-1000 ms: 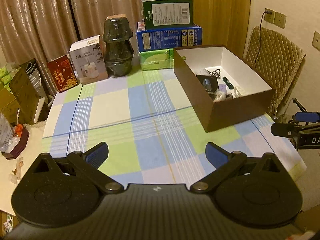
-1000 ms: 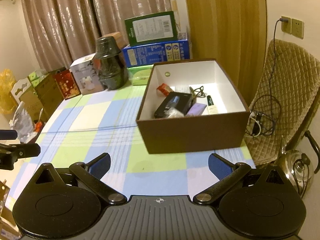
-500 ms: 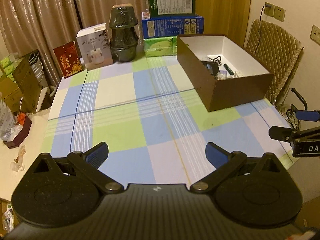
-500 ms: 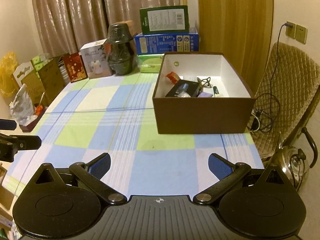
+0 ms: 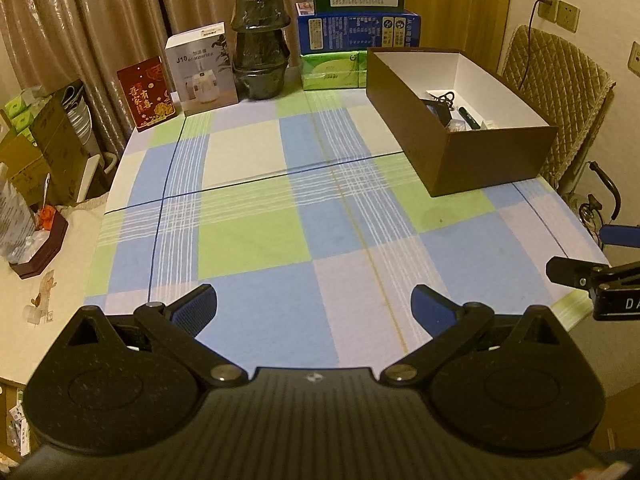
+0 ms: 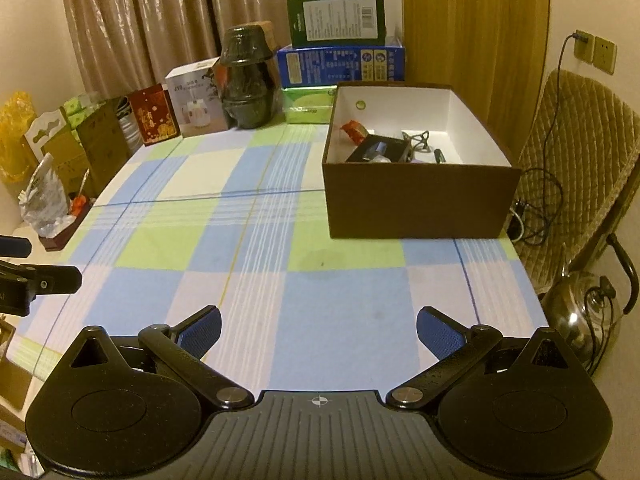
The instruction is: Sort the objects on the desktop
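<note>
A brown box with a white inside (image 5: 476, 160) (image 6: 416, 200) stands on the right part of the checked tablecloth (image 5: 280, 220) (image 6: 256, 248). It holds several small things: a black case (image 6: 376, 150), a red packet (image 6: 354, 130), a dark wire clip (image 6: 416, 138) and a pen (image 6: 439, 156). My left gripper (image 5: 314, 308) is open and empty over the near table edge. My right gripper (image 6: 318, 330) is open and empty, also at the near edge, well short of the box.
Along the far edge stand a red card (image 5: 146, 94), a white carton (image 5: 202, 70), stacked dark bowls (image 5: 260, 60) and stacked blue and green boxes (image 5: 356, 32). A quilted chair (image 6: 580, 152) and a kettle (image 6: 584, 316) are off the right side. Clutter sits left of the table (image 5: 36, 200).
Both grippers have drawn back from the box toward the near table edge, and more of the tablecloth shows. Both stay open and empty.
</note>
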`<state>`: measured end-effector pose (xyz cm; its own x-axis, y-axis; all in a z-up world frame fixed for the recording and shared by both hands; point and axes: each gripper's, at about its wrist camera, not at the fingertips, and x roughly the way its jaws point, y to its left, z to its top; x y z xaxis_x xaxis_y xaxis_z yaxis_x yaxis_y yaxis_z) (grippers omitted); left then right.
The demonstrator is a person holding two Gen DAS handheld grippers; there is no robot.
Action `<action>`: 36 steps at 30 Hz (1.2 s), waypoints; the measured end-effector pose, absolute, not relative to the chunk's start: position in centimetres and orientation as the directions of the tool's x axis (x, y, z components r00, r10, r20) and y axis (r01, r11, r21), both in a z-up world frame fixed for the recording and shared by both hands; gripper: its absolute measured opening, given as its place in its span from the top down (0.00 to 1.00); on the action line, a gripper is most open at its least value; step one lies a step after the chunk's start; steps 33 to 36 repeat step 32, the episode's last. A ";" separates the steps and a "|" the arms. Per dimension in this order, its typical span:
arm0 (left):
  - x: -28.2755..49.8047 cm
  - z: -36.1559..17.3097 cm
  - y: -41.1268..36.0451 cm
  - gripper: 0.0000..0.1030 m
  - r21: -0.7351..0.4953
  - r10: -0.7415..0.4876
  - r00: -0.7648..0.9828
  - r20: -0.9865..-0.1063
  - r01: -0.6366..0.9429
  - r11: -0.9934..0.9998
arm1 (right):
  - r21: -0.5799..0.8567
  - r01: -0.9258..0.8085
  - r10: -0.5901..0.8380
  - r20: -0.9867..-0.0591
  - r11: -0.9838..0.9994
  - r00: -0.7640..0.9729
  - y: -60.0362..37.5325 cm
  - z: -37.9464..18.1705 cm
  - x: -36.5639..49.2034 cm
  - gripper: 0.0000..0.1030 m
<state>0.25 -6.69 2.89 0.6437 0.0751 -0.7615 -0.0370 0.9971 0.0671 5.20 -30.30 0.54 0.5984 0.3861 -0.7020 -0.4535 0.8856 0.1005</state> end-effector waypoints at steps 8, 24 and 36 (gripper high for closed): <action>0.3 2.6 -6.3 0.01 0.073 0.081 0.637 -0.767 -0.039 0.997 | 0.105 -0.451 0.384 -0.710 0.886 0.590 -29.9 0.2 5.1 0.02; 0.9 2.2 -6.1 0.01 0.070 0.080 0.628 -0.774 -0.041 0.997 | 0.106 -0.450 0.379 -0.723 0.887 0.577 -29.8 -0.1 6.1 0.02; 1.7 2.1 -6.4 0.01 0.068 0.076 0.629 -0.774 -0.037 0.997 | 0.104 -0.449 0.377 -0.724 0.887 0.577 -29.9 -0.2 6.5 0.02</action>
